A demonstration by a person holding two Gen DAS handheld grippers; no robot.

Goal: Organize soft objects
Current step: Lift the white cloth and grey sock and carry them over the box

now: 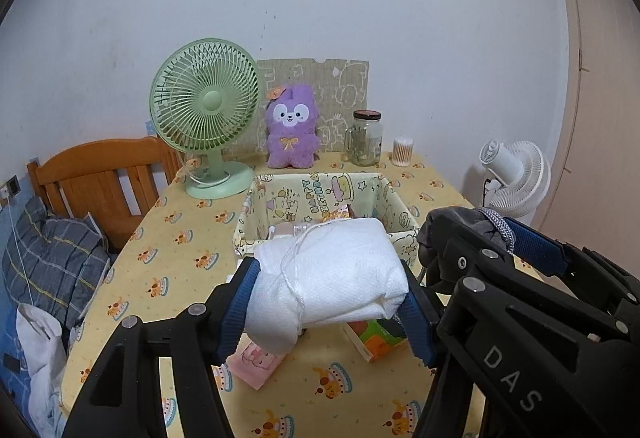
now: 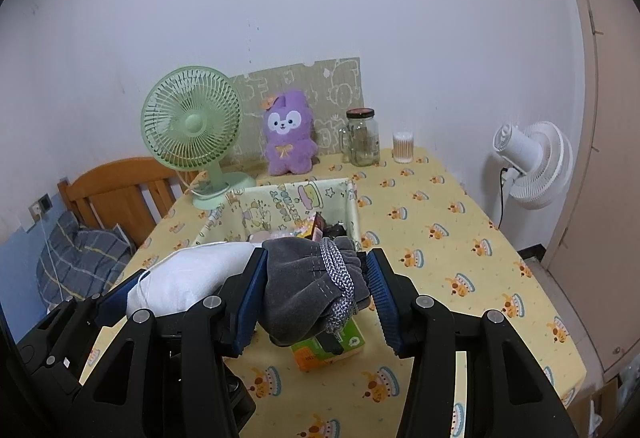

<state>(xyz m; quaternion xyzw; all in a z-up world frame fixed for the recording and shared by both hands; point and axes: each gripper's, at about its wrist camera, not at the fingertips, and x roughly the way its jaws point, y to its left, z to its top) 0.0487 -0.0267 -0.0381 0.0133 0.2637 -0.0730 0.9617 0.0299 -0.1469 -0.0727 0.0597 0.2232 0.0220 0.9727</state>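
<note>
The white bundle [image 1: 332, 278] lies crosswise, clamped between the left gripper [image 1: 330, 300] fingers. The right gripper [image 2: 314, 296] pinches the grey bundle [image 2: 308, 290], its long axis slanting toward the camera.

Left gripper [image 1: 328, 298] clamps white cloth roll [image 1: 328, 278] before fabric bin [image 1: 256, 205].

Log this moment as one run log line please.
left gripper: shut on white bundle | right gripper: shut on grey bundle | both held above table, near fabric bin

Basket [image 1: 384, 197] contents mostly hidden behind white bundle [image 1: 332, 278]; jar [image 1: 365, 137] label illegible
</note>
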